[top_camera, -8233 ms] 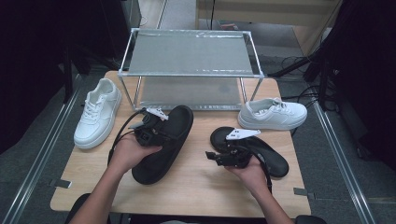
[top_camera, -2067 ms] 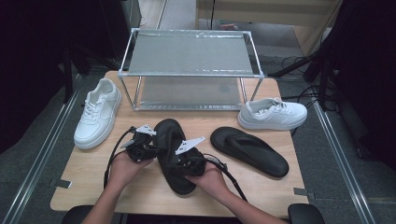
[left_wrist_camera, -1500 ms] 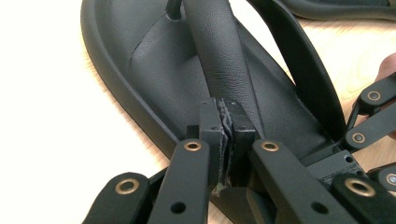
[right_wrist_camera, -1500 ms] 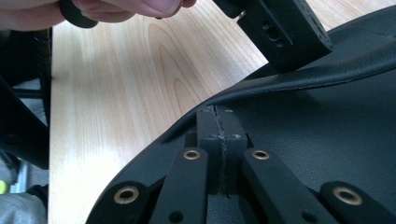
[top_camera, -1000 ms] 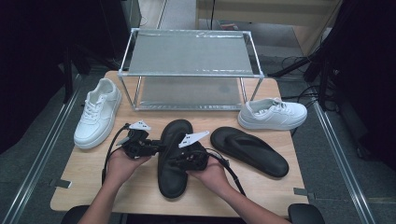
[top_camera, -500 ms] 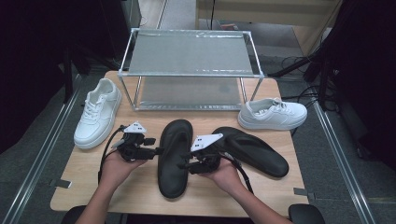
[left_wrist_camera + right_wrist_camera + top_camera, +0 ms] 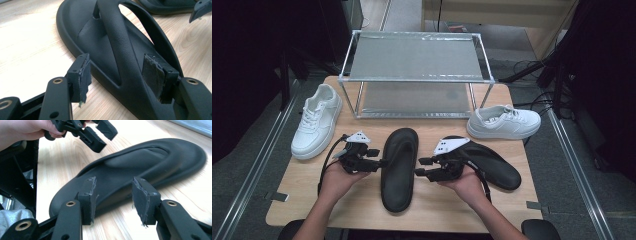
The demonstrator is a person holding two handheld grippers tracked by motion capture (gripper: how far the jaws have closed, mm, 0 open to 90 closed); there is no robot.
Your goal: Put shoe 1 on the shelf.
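Observation:
A black flip-flop [image 7: 399, 167] lies flat on the wooden table [image 7: 302, 190], toe toward the rack. My left gripper [image 7: 379, 162] is at its left edge, and the jaws have just been opening. In the left gripper view the flip-flop's [image 7: 120, 50] rim sits between the spread pads [image 7: 85, 72], which do not press on it. My right gripper [image 7: 418, 166] stands just off the right edge, its jaws also having just opened. Nothing lies between its pads [image 7: 142, 195], and the flip-flop [image 7: 140, 167] lies beyond them. A second black flip-flop [image 7: 494, 162] lies behind the right hand.
A metal two-level rack [image 7: 412, 55] stands at the back of the table. One white sneaker [image 7: 317, 120] lies at the left, another white sneaker [image 7: 504, 121] at the right by the rack's leg. Cables trail from both grippers.
Both grippers were shut on the flip-flop and have let it go on the table. The right gripper has drawn back to the right; the left hand has stayed put.

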